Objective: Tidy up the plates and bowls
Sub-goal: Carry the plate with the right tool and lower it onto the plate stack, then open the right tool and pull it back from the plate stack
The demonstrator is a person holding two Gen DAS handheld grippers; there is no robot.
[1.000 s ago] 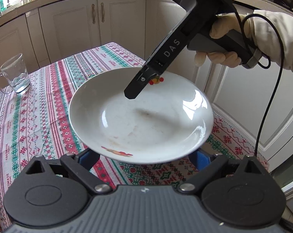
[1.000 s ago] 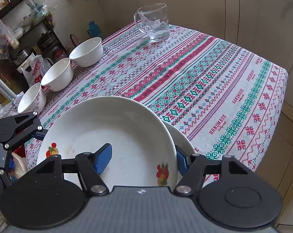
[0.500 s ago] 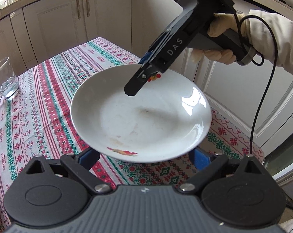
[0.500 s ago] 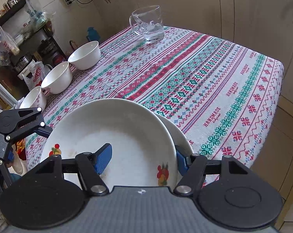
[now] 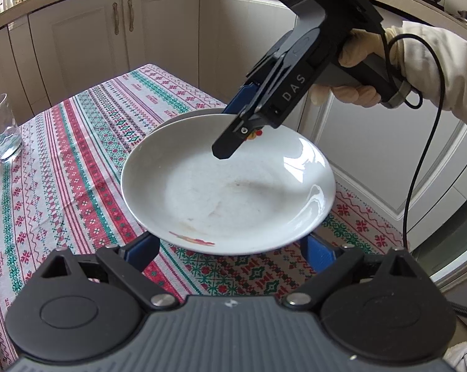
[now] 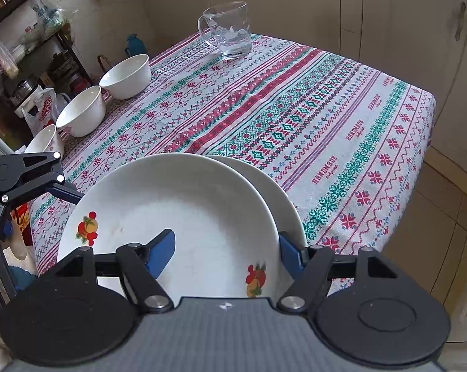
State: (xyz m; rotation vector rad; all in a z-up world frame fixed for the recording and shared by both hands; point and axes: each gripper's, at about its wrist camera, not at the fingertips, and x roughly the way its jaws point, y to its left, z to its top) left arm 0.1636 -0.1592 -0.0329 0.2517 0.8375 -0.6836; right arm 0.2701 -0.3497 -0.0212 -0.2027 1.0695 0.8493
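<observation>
The step in hand is judged to be the stacking of one plate on another. The upper plate (image 6: 177, 210) is seen laid over the lower plate (image 6: 273, 192), shifted somewhat toward the left claw's side, so that a crescent of the lower one is left showing. Both lie on the patterned worktop (image 6: 295, 108), directly beneath the right claw (image 6: 226, 241).

The jaws of the right claw have just been opening. The upper plate's rim is straddled, one pad over the inside and one outside, but it is no longer pinched; the claw is released. The left claw (image 5: 230, 248) is spread wide at the opposite rim. Its pads are set to either side, with the rim just ahead of them, and no pinch on the plate is seen.

Three bowls (image 6: 126, 76) are lined up well ahead of the right claw and to its left, with a glass mug (image 6: 230, 31) farther ahead.

Next, the right claw should probably be drawn back clear of the rim. The upper plate may then need to be nudged until it is centred, before the bowls are nested.
</observation>
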